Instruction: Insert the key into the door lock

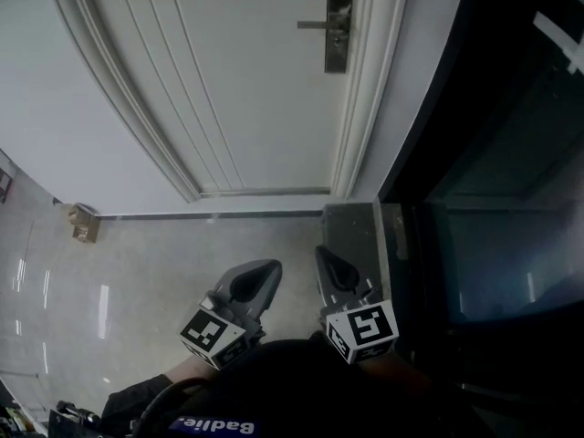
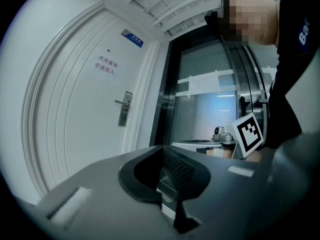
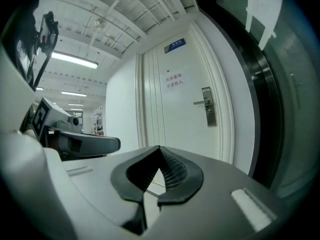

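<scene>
Currently, both grippers are held low and side by side in front of the closed white door [image 1: 255, 80], well apart from it. The door lock [image 1: 338, 27] is a metal plate with a lever handle [image 1: 315, 25], mounted near the door's right edge, high above the grippers in the head view. Nothing touches it.

Left gripper [image 1: 271, 267]: its own view shows the jaw tips meeting. A small pale grey patch sits in the opening behind the tips; it cannot be identified. Its marker cube [image 1: 212, 331] faces the head camera.

Right gripper [image 1: 322, 253]: its jaws are fully closed, tips together. Only the door's white surface shows through the opening behind them. Its marker cube [image 1: 363, 328] sits just beside the left one.

Key: it cannot be made out in any view, so whether either gripper has hold of it cannot be told.

Surroundings: a blue sign [image 3: 176, 45] and a printed notice [image 3: 174, 80] are fixed to the upper door. A dark-framed glass panel [image 1: 493, 199] stands right of the door. The tiled floor [image 1: 137, 263] is glossy, and a small brown object [image 1: 84, 222] lies on it at the wall on the left.
</scene>
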